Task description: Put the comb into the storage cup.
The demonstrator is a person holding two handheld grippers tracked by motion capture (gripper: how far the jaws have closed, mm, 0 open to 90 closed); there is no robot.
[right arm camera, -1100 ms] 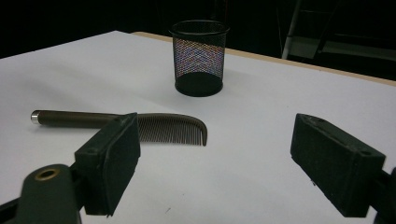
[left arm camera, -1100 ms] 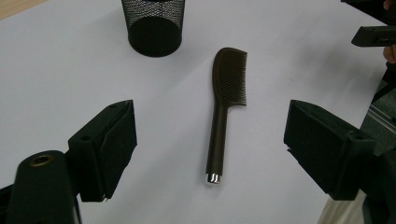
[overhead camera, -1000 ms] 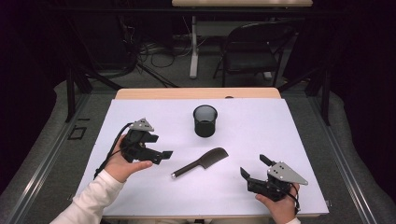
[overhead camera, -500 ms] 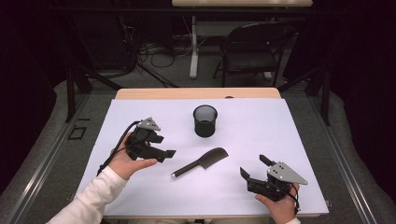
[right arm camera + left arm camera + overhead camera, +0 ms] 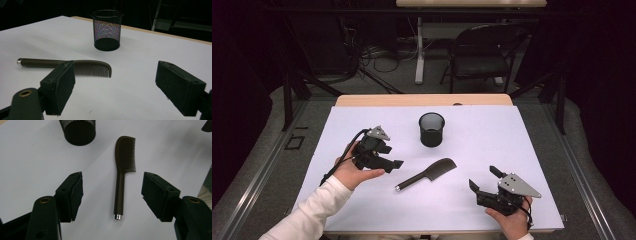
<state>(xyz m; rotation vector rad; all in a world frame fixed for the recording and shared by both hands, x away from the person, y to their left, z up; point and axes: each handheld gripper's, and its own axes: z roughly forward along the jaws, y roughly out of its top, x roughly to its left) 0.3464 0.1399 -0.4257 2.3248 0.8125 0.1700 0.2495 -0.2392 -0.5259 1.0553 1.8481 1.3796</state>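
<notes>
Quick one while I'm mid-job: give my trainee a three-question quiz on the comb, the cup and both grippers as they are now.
1. True or false: the comb lies flat on the table, apart from the mesh cup.
2. Which gripper is lined up over the comb's handle: A left gripper, B right gripper?
3. Fill in: the cup stands ___ on its base.

Key:
1. True.
2. A; its jaws have just been closing, with nothing gripped yet.
3. Upright.
</notes>
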